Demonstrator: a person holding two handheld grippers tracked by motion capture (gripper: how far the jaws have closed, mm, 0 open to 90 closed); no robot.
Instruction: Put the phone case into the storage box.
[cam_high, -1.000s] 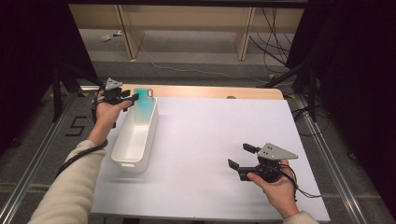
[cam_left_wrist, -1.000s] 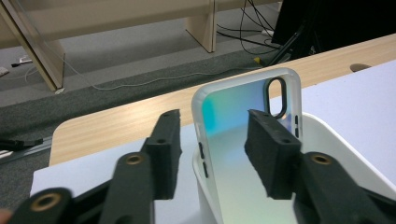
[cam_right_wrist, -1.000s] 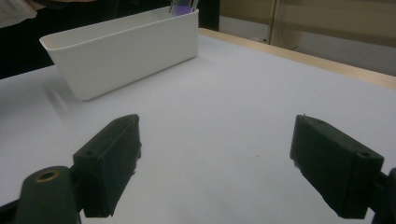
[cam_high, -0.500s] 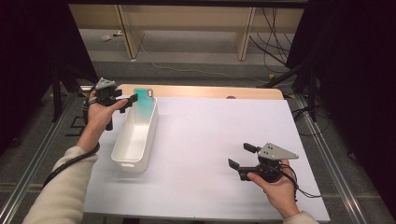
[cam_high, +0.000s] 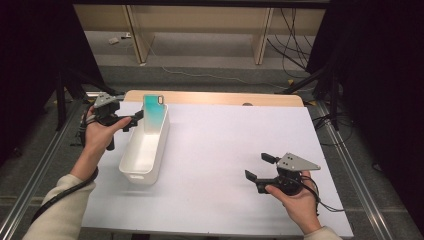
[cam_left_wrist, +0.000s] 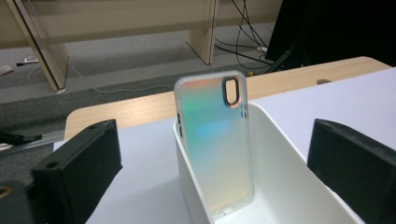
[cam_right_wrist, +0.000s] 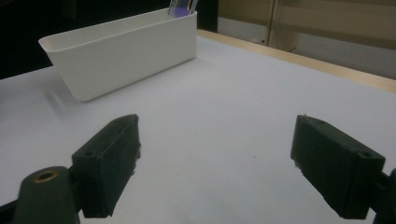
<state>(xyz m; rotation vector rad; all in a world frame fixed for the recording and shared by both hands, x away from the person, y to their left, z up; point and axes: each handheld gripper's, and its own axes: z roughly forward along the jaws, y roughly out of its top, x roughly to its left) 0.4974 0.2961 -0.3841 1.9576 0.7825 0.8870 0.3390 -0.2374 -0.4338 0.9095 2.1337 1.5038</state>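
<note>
White table, phone case upright in bin, camera hole topmost

We see two black handheld tools: the left gripper and the right gripper, each topped by a grey three-cornered plate. Their jaws are thick black blocks with small round holes; a brass-coloured eyelet sits at a jaw base. Black cables trail from both. The left hand emerges from a cream sleeve; the right hand shows a pale cuff.

Phone case upright in white bin.
</note>
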